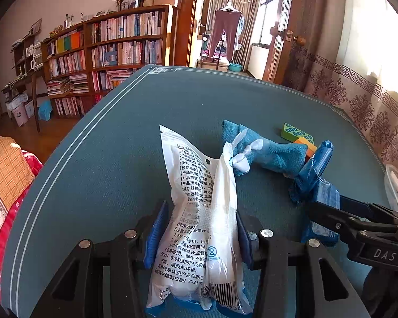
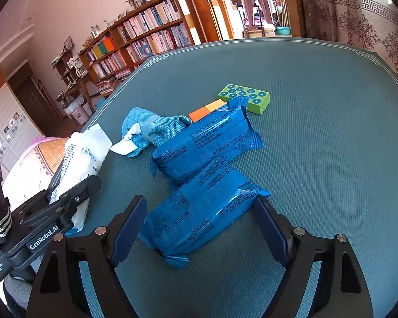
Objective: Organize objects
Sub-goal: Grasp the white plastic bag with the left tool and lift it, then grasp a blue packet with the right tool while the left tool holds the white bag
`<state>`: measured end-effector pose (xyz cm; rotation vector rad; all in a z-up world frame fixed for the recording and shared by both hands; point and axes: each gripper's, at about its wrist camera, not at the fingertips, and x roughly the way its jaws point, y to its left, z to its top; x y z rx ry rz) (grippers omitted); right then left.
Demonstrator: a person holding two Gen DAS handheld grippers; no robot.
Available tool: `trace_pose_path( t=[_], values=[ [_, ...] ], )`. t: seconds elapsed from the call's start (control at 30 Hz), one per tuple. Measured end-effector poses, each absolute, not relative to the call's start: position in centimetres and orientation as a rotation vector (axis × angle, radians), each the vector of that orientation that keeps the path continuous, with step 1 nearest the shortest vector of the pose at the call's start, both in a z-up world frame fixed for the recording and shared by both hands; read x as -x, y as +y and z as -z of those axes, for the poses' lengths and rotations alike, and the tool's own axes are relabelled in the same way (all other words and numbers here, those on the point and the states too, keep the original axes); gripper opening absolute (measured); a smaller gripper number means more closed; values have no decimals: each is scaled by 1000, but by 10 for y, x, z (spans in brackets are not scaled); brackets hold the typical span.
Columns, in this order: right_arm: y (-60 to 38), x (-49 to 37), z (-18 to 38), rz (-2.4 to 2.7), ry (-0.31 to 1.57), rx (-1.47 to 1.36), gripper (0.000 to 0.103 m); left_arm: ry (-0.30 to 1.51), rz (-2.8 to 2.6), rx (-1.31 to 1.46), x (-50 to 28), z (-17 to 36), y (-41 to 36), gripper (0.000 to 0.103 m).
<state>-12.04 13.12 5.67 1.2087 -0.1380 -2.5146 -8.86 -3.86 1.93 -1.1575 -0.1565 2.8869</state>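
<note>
My left tongs (image 1: 199, 235) pinch a white printed plastic pouch (image 1: 199, 212) above the teal worktop (image 1: 98, 180). My right tongs (image 2: 200, 228) stand wide around the nearer blue foil packet (image 2: 199, 217), pads not pressing it. A second blue packet (image 2: 207, 143) lies at twelve o'clock from it, a blue woven cloth (image 2: 159, 129) at eleven, and a green dotted block (image 2: 245, 96) beyond.

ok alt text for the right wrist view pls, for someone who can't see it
The right gripper hangs open over the nearer of two blue snack packets, its pads on either side and not pressing it. The second packet, a blue cloth and green and orange blocks lie beyond on the teal table; the left gripper grips a white pouch.
</note>
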Motion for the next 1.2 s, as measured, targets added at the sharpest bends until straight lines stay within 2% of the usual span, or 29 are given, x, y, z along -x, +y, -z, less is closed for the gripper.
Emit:
trace_pose_path(
  t=[0.23, 0.4, 0.6, 1.2],
  values=[
    [108, 118, -53, 2599, 96, -1178, 84, -152, -2883, 1167, 88, -18, -37, 50],
    [113, 109, -55, 2616, 124, -1162, 60, -126, -2882, 1163, 88, -18, -34, 50],
    [132, 90, -54, 2616, 97, -1150, 47, -78, -2893, 1151, 87, -19, -26, 51],
    [183, 59, -56, 2608, -53, -1143, 44, 49, -2898, 1122, 71, -17, 4, 50]
  ],
)
